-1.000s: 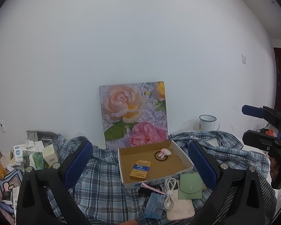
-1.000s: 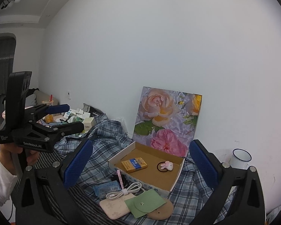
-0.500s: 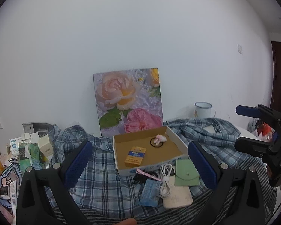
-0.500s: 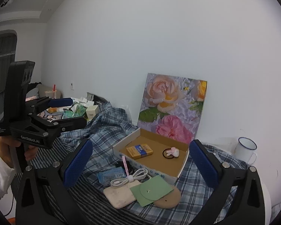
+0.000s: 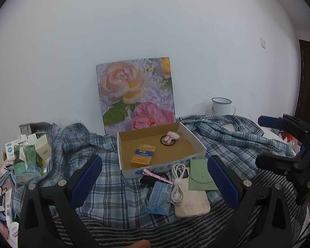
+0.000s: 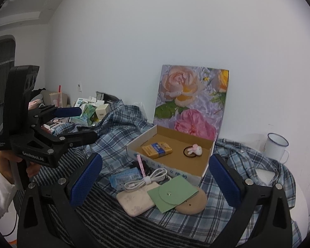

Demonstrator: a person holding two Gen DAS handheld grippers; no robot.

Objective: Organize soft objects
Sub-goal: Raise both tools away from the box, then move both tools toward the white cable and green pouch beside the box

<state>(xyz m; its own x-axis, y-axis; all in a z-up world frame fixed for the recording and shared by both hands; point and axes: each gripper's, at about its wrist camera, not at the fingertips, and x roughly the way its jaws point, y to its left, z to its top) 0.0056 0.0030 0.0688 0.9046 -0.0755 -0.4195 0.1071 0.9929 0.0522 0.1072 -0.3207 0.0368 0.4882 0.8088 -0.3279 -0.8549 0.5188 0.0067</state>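
Fingers of left gripper (image 5: 155, 177) and right gripper (image 6: 156, 177) spread wide, holding nothing — both hover above the blue plaid shirt (image 5: 105, 177). Cardboard box (image 5: 198, 144) at 12 o'clock holds bunny hair tie (image 5: 171, 137) and yellow pack (image 5: 143, 155); green pouch (image 5: 200, 175), white cable (image 5: 178, 177) just in front.

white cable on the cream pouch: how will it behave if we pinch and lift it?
The cable is coiled and held by one tie, so it probably lifts as a bundle. Its loops likely sag and swing. It looks light but smooth, so it may slip; the cream pouch beneath may shift.
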